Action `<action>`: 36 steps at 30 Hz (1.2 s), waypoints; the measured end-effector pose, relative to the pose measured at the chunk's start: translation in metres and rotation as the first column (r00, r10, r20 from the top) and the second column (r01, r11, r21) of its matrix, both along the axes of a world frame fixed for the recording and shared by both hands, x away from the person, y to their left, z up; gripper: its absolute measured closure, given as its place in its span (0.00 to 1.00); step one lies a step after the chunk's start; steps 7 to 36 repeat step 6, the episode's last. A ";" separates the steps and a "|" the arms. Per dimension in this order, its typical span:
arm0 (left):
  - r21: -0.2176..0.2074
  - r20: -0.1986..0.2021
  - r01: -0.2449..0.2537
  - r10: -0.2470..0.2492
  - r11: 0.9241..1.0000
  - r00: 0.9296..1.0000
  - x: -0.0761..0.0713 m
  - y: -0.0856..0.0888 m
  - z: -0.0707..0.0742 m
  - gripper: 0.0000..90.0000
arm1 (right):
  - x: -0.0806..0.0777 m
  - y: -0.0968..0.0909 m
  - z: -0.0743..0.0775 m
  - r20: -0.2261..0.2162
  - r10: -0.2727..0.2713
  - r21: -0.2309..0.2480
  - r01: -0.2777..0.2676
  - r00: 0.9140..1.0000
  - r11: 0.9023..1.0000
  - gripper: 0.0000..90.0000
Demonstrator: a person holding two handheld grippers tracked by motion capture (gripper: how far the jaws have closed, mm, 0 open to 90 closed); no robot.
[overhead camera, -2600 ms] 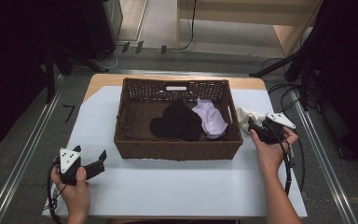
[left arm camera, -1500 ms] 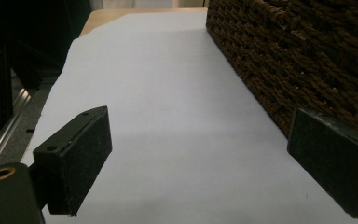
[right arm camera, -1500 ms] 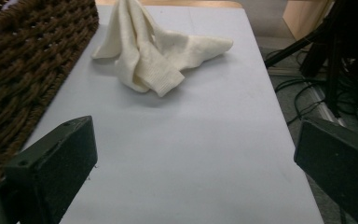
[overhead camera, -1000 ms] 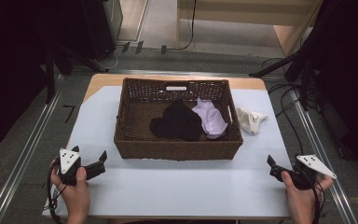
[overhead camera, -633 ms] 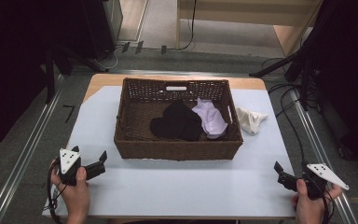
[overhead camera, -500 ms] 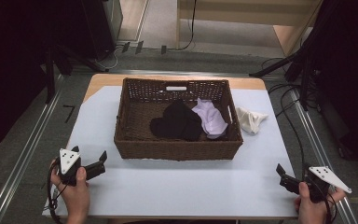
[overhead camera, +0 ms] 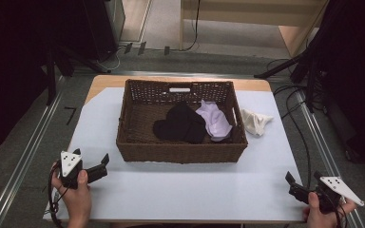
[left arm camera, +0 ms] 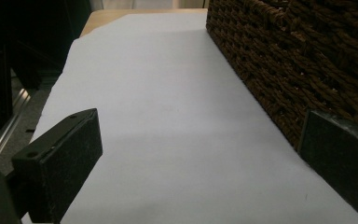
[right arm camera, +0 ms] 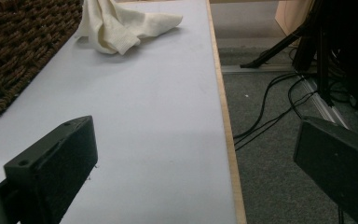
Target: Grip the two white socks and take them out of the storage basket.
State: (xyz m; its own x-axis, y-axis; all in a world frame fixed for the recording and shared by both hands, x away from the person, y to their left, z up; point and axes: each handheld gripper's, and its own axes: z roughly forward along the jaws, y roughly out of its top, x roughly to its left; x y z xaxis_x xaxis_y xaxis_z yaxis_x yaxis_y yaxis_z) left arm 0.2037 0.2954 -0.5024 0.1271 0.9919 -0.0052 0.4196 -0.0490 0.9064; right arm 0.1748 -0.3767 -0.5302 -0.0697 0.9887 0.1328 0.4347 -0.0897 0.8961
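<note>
A brown wicker basket (overhead camera: 180,151) stands mid-table with a black garment (overhead camera: 179,124) and a lilac cloth (overhead camera: 215,119) inside. A cream cloth (overhead camera: 255,121) lies on the white table cover just right of the basket, also in the right gripper view as the cream cloth (right arm camera: 121,24). My left gripper (overhead camera: 102,164) rests open at the front left, its jaws empty; the left gripper view has the basket wall (left arm camera: 289,60) close on its right. My right gripper (overhead camera: 291,183) is open and empty at the front right corner, its right jaw past the table edge.
The table's right edge (right arm camera: 223,116) runs between the right jaws, with grey floor and cables (right arm camera: 270,121) beyond. Dark stands and cables (overhead camera: 309,80) sit right of the table. White cover (overhead camera: 195,185) stretches in front of the basket.
My right gripper let go of the cream cloth beside the basket and drew back to the front right corner, then drifted slightly farther right. The left gripper stayed put.
</note>
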 end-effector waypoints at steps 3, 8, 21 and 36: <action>-0.007 -0.006 -0.002 0.001 1.000 1.000 0.000 0.000 0.000 0.00 | 0.001 0.000 0.000 -0.015 -0.001 0.003 0.001 1.000 1.000 0.00; -0.012 -0.006 0.001 -0.002 1.000 1.000 0.001 0.001 0.000 0.00 | 0.001 0.002 0.000 -0.018 -0.005 -0.006 0.005 1.000 1.000 0.00; -0.012 -0.006 0.001 -0.002 1.000 1.000 0.001 0.001 0.000 0.00 | 0.001 0.002 0.000 -0.018 -0.005 -0.006 0.005 1.000 1.000 0.00; -0.012 -0.006 0.001 -0.002 1.000 1.000 0.001 0.001 0.000 0.00 | 0.001 0.002 0.000 -0.018 -0.005 -0.006 0.005 1.000 1.000 0.00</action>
